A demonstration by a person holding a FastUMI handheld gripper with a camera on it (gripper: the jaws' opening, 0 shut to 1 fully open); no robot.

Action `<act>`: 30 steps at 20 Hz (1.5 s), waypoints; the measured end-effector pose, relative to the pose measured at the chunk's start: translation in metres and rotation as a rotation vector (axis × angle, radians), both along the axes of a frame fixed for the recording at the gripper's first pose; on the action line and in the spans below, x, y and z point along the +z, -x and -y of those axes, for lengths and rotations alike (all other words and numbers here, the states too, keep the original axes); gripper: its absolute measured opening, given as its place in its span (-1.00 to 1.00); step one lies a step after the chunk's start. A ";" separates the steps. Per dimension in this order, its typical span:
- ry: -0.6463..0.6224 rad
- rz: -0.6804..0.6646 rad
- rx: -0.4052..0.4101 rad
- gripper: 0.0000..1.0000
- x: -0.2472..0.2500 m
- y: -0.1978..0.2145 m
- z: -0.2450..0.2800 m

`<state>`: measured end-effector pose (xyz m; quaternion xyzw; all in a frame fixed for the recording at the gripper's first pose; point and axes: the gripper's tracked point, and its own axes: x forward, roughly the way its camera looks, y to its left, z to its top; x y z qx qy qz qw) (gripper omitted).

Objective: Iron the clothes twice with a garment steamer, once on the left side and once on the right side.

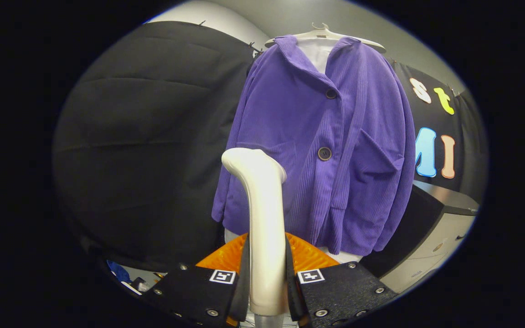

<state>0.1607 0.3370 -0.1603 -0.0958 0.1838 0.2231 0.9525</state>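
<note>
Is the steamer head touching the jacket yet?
Cannot tell. In the gripper view the gripper is shut on the steamer, whose head overlaps the purple jacket; neither contact nor gap shows plainly.

Even indoor light, sharp, fisheye-bent edges

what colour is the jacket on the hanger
Purple, ribbed fabric with dark buttons; the jacket shows best in the gripper view, beyond the steamer.

Gripper (267,282) cam looks fwd, slightly up, near purple jacket (317,150).
</note>
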 end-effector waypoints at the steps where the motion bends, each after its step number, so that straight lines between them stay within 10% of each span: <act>1: 0.003 -0.012 0.003 -0.30 -0.006 0.003 0.001; 12: -0.005 -0.200 -0.022 -0.30 -0.070 0.059 0.023; 30: -0.214 -0.061 -0.209 -0.30 0.090 0.187 0.258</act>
